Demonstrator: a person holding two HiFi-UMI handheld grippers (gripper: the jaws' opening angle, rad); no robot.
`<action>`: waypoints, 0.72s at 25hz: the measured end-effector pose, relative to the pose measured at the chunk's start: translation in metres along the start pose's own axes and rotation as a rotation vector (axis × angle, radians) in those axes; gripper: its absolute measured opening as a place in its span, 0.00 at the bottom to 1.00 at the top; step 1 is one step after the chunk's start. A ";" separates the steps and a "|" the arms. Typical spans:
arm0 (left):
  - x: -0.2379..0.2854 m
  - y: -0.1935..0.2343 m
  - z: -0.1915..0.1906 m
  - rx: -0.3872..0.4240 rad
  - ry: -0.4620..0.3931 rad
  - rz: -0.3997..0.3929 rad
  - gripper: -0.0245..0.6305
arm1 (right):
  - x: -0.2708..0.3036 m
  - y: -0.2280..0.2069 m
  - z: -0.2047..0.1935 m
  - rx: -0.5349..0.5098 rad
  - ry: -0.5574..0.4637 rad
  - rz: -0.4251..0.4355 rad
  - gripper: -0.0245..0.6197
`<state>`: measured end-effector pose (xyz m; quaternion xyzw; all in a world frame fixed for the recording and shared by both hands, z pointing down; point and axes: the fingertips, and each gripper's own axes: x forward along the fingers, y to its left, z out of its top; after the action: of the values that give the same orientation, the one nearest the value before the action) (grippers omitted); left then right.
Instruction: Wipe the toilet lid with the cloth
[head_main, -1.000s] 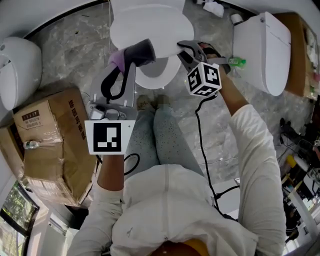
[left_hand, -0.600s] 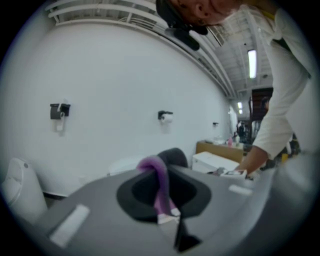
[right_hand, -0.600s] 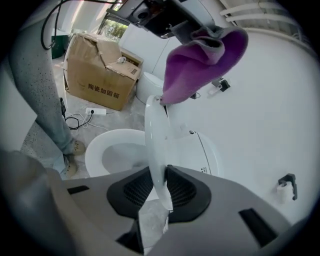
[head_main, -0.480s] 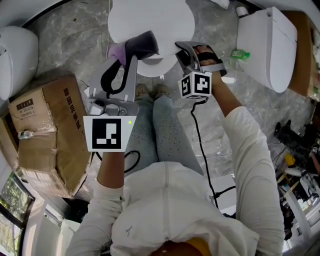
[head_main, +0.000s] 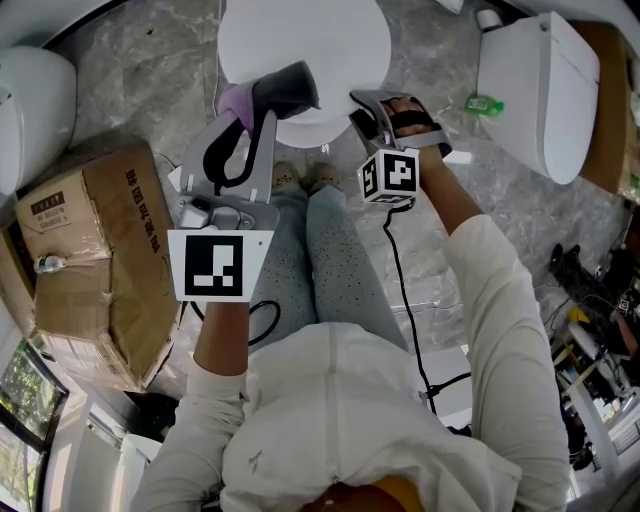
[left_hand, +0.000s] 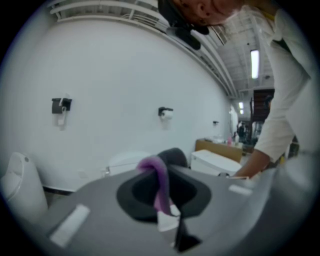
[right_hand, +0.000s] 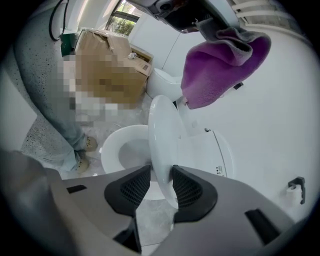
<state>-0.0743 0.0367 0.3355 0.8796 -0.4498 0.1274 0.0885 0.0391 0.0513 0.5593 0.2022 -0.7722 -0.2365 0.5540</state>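
Note:
The white toilet lid (head_main: 305, 45) lies low over the bowl at the top of the head view. In the right gripper view the toilet lid (right_hand: 162, 135) stands half raised, with the bowl (right_hand: 122, 150) showing to its left. My right gripper (head_main: 368, 105) is at the lid's right rim. The rim fills the gap between the pads (right_hand: 187, 190) of the right gripper (right_hand: 161, 187), whose jaws are opening. My left gripper (head_main: 262, 105) hovers over the lid's front left, shut on a purple-and-grey cloth (head_main: 240, 105). The cloth (left_hand: 159, 185) droops from the left gripper (left_hand: 165, 200) and hangs above the lid as a purple cloth (right_hand: 220, 65).
A taped cardboard box (head_main: 90, 270) stands at the left, beside another white fixture (head_main: 30, 100). A second toilet (head_main: 540, 90) and a green bottle (head_main: 480, 103) are at the right. The person's legs (head_main: 320, 270) and shoes stand in front of the bowl. Cables lie at the far right.
Both grippers have come down and nearer to the person. The lid has sunk with the right gripper and now covers more of the bowl opening.

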 end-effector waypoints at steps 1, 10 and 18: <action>0.000 -0.001 0.000 -0.009 -0.003 -0.003 0.07 | 0.000 0.004 -0.001 0.002 0.004 0.024 0.24; 0.001 0.003 0.003 -0.037 -0.014 -0.013 0.07 | 0.011 0.046 -0.005 -0.074 0.071 0.268 0.24; 0.003 0.009 0.002 -0.039 -0.016 -0.015 0.07 | 0.017 0.072 -0.006 -0.007 0.174 0.585 0.25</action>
<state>-0.0799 0.0283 0.3346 0.8821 -0.4460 0.1111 0.1030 0.0360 0.0985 0.6163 -0.0115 -0.7465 -0.0514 0.6633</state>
